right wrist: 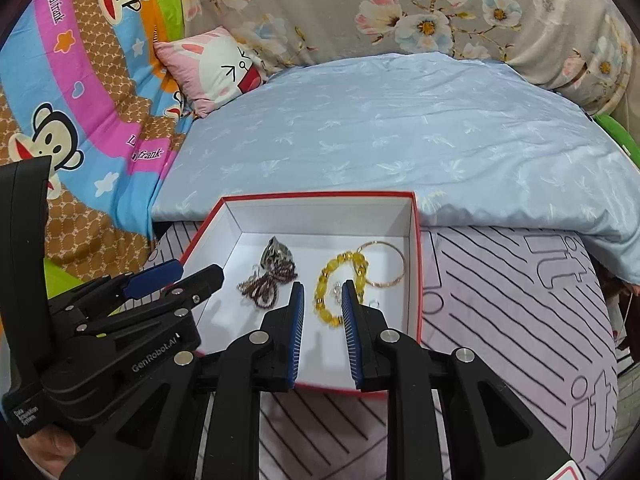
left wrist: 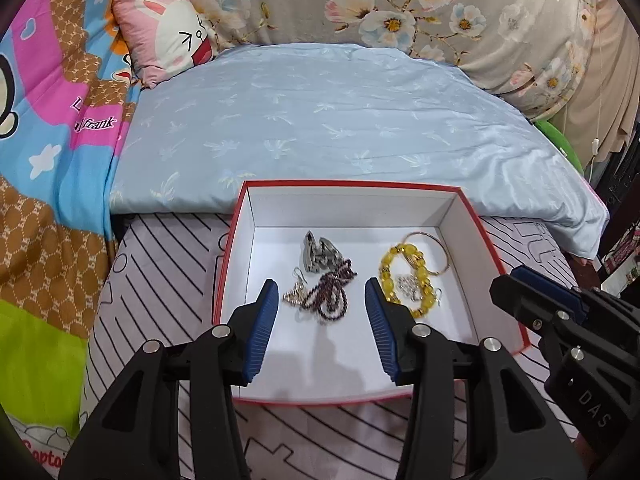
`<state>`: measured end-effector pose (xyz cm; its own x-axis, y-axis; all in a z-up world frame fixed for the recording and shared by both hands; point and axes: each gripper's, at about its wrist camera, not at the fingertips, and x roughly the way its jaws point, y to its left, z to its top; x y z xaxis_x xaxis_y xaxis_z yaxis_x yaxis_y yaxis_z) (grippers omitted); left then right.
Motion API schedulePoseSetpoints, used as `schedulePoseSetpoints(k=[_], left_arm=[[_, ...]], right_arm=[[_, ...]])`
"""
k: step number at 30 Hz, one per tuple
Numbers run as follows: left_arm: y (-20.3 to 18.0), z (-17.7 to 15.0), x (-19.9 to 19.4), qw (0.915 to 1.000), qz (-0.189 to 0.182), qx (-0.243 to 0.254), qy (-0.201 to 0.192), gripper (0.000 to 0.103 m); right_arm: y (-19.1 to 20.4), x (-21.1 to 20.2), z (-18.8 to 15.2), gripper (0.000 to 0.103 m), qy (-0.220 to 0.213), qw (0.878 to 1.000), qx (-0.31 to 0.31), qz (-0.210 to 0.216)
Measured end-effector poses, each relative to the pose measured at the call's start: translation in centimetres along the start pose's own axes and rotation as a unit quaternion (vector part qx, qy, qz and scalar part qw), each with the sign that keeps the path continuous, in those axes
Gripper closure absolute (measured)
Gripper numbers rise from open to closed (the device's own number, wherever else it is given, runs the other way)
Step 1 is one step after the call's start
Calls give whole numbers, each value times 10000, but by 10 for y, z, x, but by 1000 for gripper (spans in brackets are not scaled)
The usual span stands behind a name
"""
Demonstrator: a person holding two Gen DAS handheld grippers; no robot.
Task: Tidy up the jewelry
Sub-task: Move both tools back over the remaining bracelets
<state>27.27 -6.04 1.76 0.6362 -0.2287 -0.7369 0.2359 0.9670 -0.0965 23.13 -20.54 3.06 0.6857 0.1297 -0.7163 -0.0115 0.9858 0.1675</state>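
A red-rimmed white box (left wrist: 352, 182) (right wrist: 320, 194) sits on a striped lilac cloth and holds the jewelry. Inside lie a yellow bead bracelet (left wrist: 404, 249) (right wrist: 320, 285), a thin gold bangle (left wrist: 445, 257) (right wrist: 401, 268), a dark bead string (left wrist: 332, 294) (right wrist: 267, 285), a grey metallic piece (left wrist: 320, 257) (right wrist: 276, 254) and a silver earring (left wrist: 294, 295). My left gripper (left wrist: 321, 282) (right wrist: 196, 270) hovers open above the box's near left, over the dark beads. My right gripper (right wrist: 323, 283) (left wrist: 506, 280) hovers with a narrow gap above the yellow bracelet. Neither holds anything.
The box rests on striped lilac cloth (right wrist: 500, 280) at the bed's near edge. Behind it spreads a pale blue quilt (left wrist: 340, 112). A pink cartoon pillow (left wrist: 168, 40) and a floral cover (left wrist: 400, 8) lie at the back, a colourful monkey blanket (right wrist: 80, 92) on the left.
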Motion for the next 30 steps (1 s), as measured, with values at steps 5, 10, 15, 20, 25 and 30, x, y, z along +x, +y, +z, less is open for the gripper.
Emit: schedulePoseSetpoints(k=[5, 10, 15, 20, 25, 30], left_arm=[[-2, -15, -20, 10000, -39, 11, 33, 60], [-4, -32, -38, 10000, -76, -14, 63, 60], [-2, -57, -50, 9998, -52, -56, 200, 58], [0, -86, -51, 9991, -11, -38, 428, 58], [1, -120, -48, 9973, 62, -34, 733, 58], [1, -146, -44, 9954, 80, -65, 954, 58]], right_arm=[[-2, -21, -19, 83, 40, 10000, 76, 12], [-5, -41, -40, 83, 80, 9999, 129, -6], [-9, -59, -69, 83, 171, 9997, 123, -102], [-14, -69, -102, 83, 387, 9990, 110, -194], [-16, -75, -140, 83, 638, 9971, 28, -408], [-15, -75, -171, 83, 887, 9946, -29, -537]])
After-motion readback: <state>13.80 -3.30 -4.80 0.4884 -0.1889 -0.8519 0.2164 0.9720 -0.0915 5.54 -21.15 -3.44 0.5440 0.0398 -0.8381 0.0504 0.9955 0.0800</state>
